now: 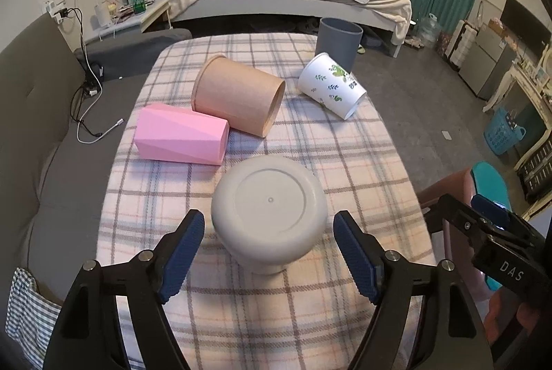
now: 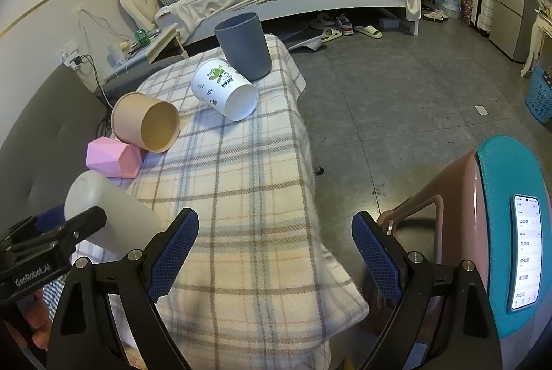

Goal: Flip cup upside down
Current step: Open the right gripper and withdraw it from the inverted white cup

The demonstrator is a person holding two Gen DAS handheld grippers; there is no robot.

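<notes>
On the far left, beyond our left finger and well ahead of it, we see the pink faceted cup (image 1: 181,138) lying on its side on the plaid blanket (image 1: 310,159). Touching it from behind is the tan cup (image 1: 238,95), also on its side, with its mouth turned to the right.

Between the blue pads of our left gripper (image 1: 269,239) stands the beige cup (image 1: 269,214), upside down with its flat base facing up. The jaws are spread wide, and we see a clear gap between each pad and the cup's wall, so nothing is gripped.

Ahead of the right finger and far off, the white leaf-print cup (image 1: 331,85) lies tipped over, and just behind it the grey cup (image 1: 338,42) stands upright with its mouth up, the two seeming to touch.

From the right wrist, the beige cup (image 2: 107,211) sits off to the left of our left finger, partly behind the other tool. Our right gripper (image 2: 276,252) hovers over the near right edge of the blanket (image 2: 248,232), with its jaws wide apart and nothing between them. To the right of the right finger we see a pink and teal chair (image 2: 462,197) with a lit phone (image 2: 526,252) lying on it.
</notes>
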